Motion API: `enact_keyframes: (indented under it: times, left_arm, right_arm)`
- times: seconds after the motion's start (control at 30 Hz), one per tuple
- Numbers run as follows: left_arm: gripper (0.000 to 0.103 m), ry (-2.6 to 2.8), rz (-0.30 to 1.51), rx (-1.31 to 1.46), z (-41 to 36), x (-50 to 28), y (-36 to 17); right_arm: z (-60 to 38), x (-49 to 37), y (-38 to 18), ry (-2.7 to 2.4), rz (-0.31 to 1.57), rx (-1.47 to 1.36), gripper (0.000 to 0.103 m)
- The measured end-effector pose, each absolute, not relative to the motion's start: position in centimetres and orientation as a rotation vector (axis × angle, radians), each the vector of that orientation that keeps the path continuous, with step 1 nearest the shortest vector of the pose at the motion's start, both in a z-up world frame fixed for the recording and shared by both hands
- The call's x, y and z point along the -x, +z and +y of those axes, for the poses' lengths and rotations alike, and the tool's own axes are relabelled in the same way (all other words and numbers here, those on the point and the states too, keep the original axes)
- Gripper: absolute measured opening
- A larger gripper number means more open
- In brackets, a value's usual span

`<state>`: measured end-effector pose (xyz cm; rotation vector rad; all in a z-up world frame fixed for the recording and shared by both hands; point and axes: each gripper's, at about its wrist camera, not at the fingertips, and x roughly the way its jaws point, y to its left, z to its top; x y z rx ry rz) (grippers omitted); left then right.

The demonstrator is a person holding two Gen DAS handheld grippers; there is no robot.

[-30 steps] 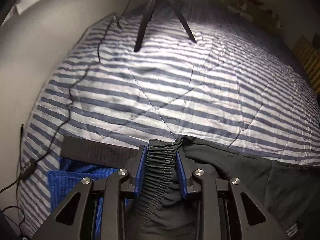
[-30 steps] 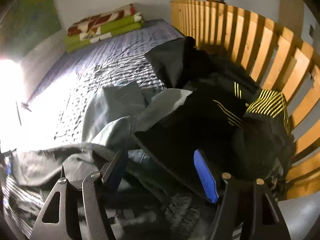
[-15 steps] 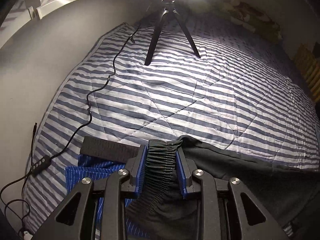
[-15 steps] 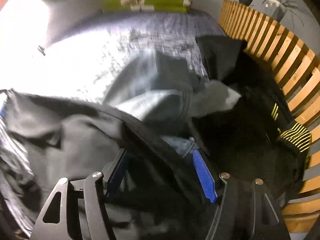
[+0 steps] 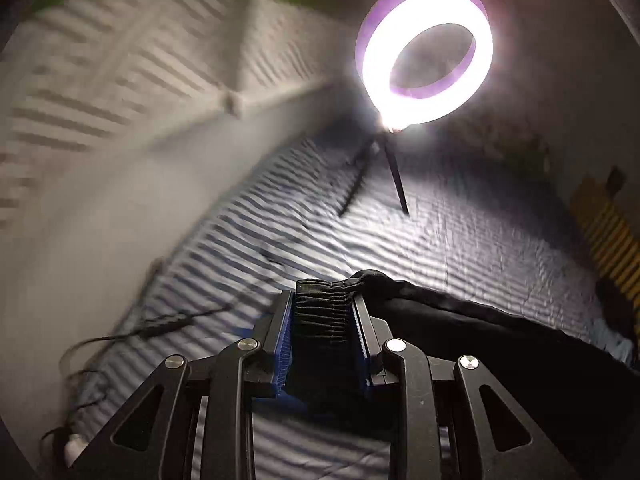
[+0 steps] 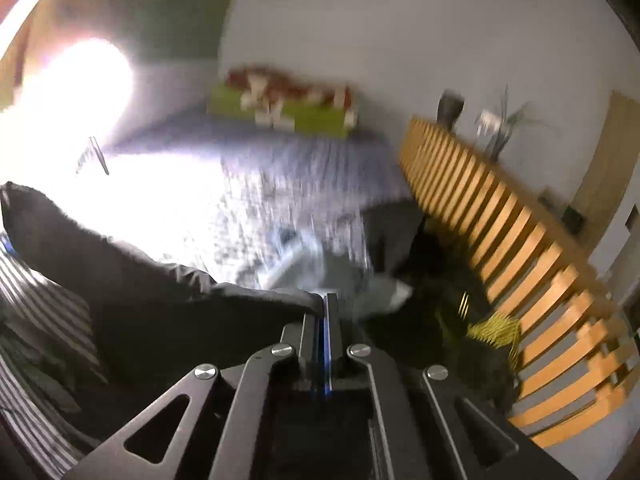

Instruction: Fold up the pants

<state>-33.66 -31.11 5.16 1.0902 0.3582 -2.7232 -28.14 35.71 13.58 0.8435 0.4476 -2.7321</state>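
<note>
Left wrist view shows the left gripper [image 5: 323, 312] pinching the bunched stretchy waistband of the black pants [image 5: 500, 352] tight between its blue pads [image 5: 282, 340]. The cloth hangs in the air above the striped bedspread [image 5: 460, 240], near the glowing ring light [image 5: 424, 56]. The right gripper [image 6: 327, 320] has its jaws squeezed together on the pants' [image 6: 152, 304] top edge. A heap of other clothes [image 6: 432, 312] lies beside the wooden slats [image 6: 520, 248].
</note>
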Motion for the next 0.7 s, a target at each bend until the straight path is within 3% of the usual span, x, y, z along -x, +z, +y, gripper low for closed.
enact_keyframes:
  times: [0.17, 0.3, 0.7]
  left_arm:
    - [0.028, -2.689, 0.394, -0.990, -35.7, 29.1, 8.8]
    - [0.028, -2.637, 0.306, -1.023, -36.8, 30.5, 8.3]
    - [0.028, -2.426, 0.184, -1.329, -33.9, 47.3, -5.7]
  right_arm:
    - [33.4, 26.0, 17.5, -2.694, 0.431, -0.694, 0.001]
    - [30.1, 29.2, 16.2, -2.652, 0.511, -0.721, 0.001]
    - [21.0, 50.9, -1.8, -2.628, 0.826, -1.168, 0.001]
